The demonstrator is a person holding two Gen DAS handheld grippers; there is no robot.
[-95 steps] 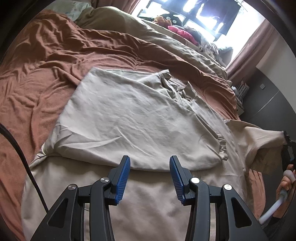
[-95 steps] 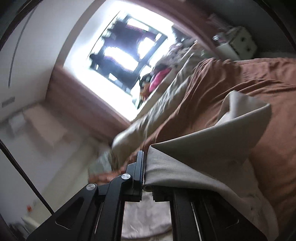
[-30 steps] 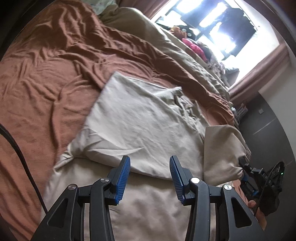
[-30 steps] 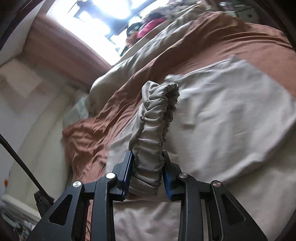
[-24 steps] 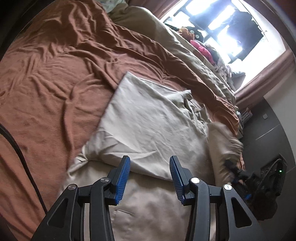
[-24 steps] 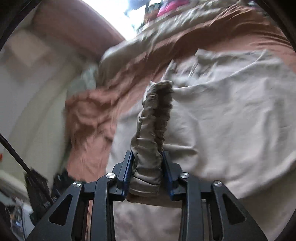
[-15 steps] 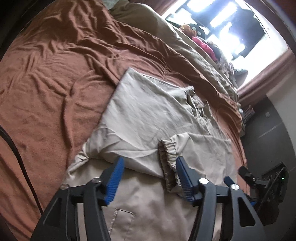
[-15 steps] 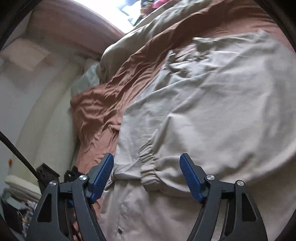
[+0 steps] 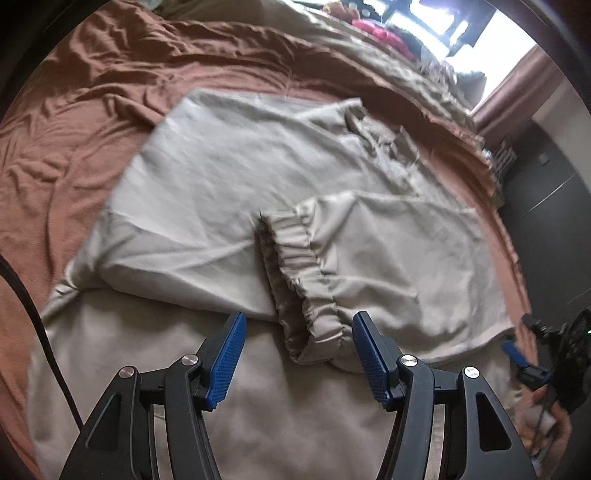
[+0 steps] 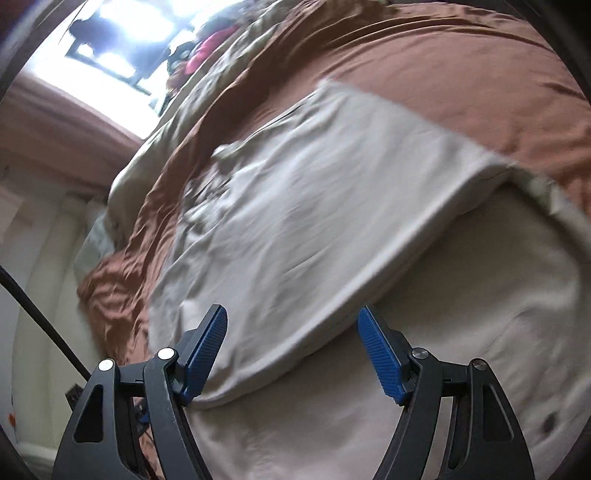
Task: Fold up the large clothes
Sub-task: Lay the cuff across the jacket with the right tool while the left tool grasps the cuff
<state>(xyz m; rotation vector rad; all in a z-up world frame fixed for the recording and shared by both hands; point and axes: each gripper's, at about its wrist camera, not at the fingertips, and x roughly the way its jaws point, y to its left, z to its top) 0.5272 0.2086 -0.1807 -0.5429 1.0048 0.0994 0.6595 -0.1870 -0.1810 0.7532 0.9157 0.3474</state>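
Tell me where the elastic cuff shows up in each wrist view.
Left wrist: the cuff lies at lower centre on the beige garment, just ahead of the open left gripper.
Right wrist: not visible; only blurred beige fabric ahead of the open right gripper.
Shared landmark: the pink item by the window.

We are seeing the jacket (image 9: 229,177) lying on the bedsheet (image 9: 74,122), its sleeve (image 9: 388,236) lying folded across its body, the cuff (image 9: 303,295) resting just ahead of the left gripper (image 9: 297,354), the duvet (image 9: 369,55) lying behind, the right gripper (image 10: 293,350) hovering over the jacket's folded edge.
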